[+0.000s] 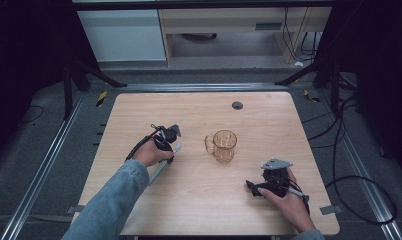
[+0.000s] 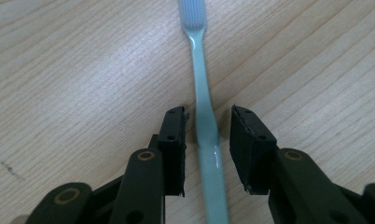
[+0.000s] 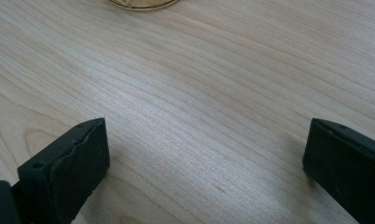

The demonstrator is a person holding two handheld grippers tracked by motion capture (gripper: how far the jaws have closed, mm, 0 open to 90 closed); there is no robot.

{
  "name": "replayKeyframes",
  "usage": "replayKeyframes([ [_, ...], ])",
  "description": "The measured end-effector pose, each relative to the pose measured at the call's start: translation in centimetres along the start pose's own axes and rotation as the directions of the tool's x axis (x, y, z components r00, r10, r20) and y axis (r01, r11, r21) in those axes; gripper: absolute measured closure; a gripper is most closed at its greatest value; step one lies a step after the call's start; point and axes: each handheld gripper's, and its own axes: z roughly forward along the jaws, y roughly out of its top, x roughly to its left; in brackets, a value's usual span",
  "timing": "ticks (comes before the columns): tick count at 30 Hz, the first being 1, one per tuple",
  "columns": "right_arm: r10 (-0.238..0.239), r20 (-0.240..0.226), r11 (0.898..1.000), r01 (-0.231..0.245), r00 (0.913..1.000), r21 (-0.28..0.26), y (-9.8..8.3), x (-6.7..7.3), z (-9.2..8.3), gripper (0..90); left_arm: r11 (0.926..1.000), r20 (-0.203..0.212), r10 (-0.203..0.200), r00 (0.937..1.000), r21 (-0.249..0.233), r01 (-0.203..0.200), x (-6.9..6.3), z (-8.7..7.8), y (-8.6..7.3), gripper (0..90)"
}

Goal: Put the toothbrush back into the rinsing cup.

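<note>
While my left hand-held gripper [image 2: 208, 140] straddles the toothbrush [image 2: 205, 126] handle, jaws narrowly apart, I centre it before pinching squarely and lifting.

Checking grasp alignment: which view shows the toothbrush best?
Left gripper view: the toothbrush runs lengthwise between the left gripper's jaws, head at top. High view has part of its handle beside the hand.

Wooden table [image 1: 269, 107] on grey floor [image 1: 49, 150], dark surroundings.

A light wooden table [image 1: 269, 210] carries a pale green toothbrush [image 2: 202, 84] and an amber glass mug [image 1: 224, 145].
</note>
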Motion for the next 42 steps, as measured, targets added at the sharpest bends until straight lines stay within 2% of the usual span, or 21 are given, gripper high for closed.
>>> replayKeyframes([
  [7,-0.010,0.001,1.000,0.010,0.9999,-0.002,0.0,0.0,0.0,0.8,0.9998,-0.007,-0.012,0.9999,-0.013,0.012,0.2,0.1,-0.2,71.3],
  [8,0.006,-0.009,1.000,-0.006,0.9999,0.003,0.0,0.0,-0.1,0.8,0.9998,-0.005,-0.011,0.9999,-0.017,0.010,0.2,0.1,-0.2,72.3],
  [12,0.007,-0.009,1.000,-0.007,0.9999,0.004,0.0,0.0,-0.1,0.8,0.9996,-0.014,0.013,0.9998,-0.026,-0.013,0.0,0.0,-0.4,78.0],
  [25,-0.006,-0.003,1.000,0.006,1.0000,-0.001,0.0,0.0,0.0,0.7,0.9925,-0.030,0.012,0.9995,-0.121,-0.015,0.3,-1.9,-0.7,78.7],
  [26,0.006,-0.011,1.000,-0.006,0.9999,0.003,0.0,0.0,-0.1,0.7,0.9912,-0.027,0.008,0.9996,-0.132,-0.011,0.3,-2.1,-0.8,78.7],
  [30,-0.007,-0.004,1.000,0.007,1.0000,-0.001,0.0,0.0,0.0,0.7,0.9836,-0.028,-0.005,0.9996,-0.181,0.000,0.5,-2.9,-1.1,78.7],
  [34,0.008,-0.011,1.000,-0.008,0.9999,0.003,0.0,0.0,-0.1,0.7,0.9755,-0.028,-0.017,0.9995,-0.220,0.010,0.7,-3.3,-1.1,78.7],
  [35,-0.006,-0.003,1.000,0.006,1.0000,-0.001,0.0,0.0,0.0,0.7,0.9725,-0.024,-0.020,0.9995,-0.232,0.014,0.7,-3.4,-1.1,78.7],
  [39,0.007,-0.011,1.000,-0.007,0.9999,0.004,0.0,0.0,-0.1,0.7,0.9606,-0.011,-0.010,0.9999,-0.278,0.006,0.4,-3.8,-1.2,78.7],
  [42,-0.024,-0.012,1.000,0.024,0.9996,-0.001,-0.1,-0.2,0.0,0.7,0.9537,-0.012,0.017,0.9998,-0.300,-0.020,-0.3,-4.2,-1.1,78.8],
])
